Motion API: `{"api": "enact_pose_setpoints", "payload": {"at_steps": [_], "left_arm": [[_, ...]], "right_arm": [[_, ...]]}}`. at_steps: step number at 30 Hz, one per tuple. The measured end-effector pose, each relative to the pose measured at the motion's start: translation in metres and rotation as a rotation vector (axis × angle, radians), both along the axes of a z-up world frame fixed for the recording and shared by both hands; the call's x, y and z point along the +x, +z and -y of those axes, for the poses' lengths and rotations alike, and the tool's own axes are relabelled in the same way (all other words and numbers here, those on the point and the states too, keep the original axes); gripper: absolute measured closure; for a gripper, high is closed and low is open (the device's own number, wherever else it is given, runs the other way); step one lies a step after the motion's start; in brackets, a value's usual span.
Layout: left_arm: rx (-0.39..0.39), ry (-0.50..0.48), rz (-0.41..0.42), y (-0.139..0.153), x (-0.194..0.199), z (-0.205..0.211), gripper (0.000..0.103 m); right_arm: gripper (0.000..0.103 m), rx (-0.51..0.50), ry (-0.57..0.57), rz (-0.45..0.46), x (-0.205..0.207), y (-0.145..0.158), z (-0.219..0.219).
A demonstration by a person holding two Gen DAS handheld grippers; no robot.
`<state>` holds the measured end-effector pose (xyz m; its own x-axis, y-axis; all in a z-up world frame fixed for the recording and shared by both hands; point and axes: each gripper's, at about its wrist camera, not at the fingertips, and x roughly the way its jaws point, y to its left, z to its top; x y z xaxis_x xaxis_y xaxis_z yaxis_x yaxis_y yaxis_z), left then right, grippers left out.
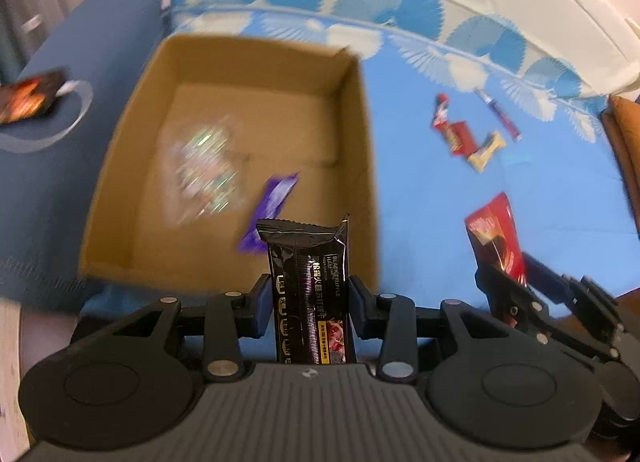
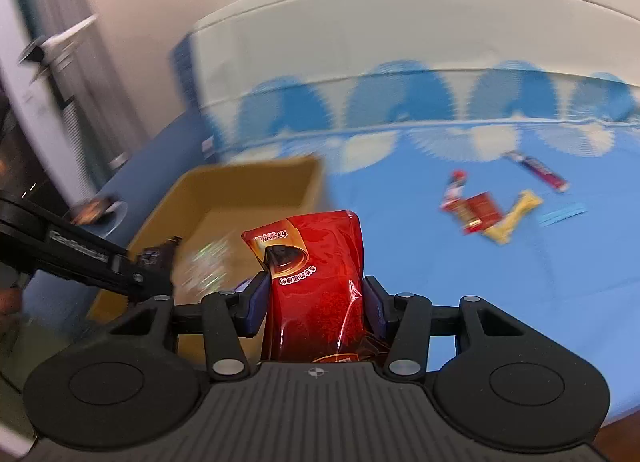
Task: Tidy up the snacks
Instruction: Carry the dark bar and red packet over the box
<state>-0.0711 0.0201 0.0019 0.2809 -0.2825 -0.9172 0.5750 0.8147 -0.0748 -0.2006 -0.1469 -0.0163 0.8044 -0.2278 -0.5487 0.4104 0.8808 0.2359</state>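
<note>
My left gripper [image 1: 307, 294] is shut on a black snack bar [image 1: 308, 282], held upright over the near edge of an open cardboard box [image 1: 352, 134]. Inside the box lie a purple wrapper [image 1: 272, 206] and a shiny clear packet [image 1: 202, 170]. My right gripper [image 2: 315, 298] is shut on a red snack pouch [image 2: 316, 278], just right of the box [image 2: 256, 186]. The same pouch [image 1: 496, 234] and right gripper [image 1: 516, 294] show at the right of the left wrist view. The left gripper [image 2: 154, 262] reaches in from the left of the right wrist view.
Loose snacks lie on the blue bedspread [image 1: 420, 222] to the right: red packets [image 1: 452, 126], a yellow bar [image 1: 486, 152], a purple stick [image 1: 502, 114]. A dark orange packet [image 1: 30, 96] rests left of the box. A white headboard [image 2: 400, 22] runs behind.
</note>
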Motion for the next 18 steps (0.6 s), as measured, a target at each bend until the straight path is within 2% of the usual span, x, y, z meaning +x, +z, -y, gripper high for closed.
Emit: {"api": "enact_pose_setpoints", "payload": {"at_steps": [7,12,18], "left_arm": [[0.010,0.053,0.019,-0.009,-0.021,-0.078,0.060],[-0.015,0.063,0.028,-0.008,-0.024,-0.098,0.059],[-0.054,0.056,0.037,-0.005,-0.029,-0.103,0.060]], "right_arm": [[0.051,-0.007,0.108,-0.064,0.005,0.000,-0.072],[0.051,-0.044,0.132,-0.097,0.008,0.002,-0.102],[0.051,-0.090,0.131,-0.107,0.006,0.006,-0.117]]}}
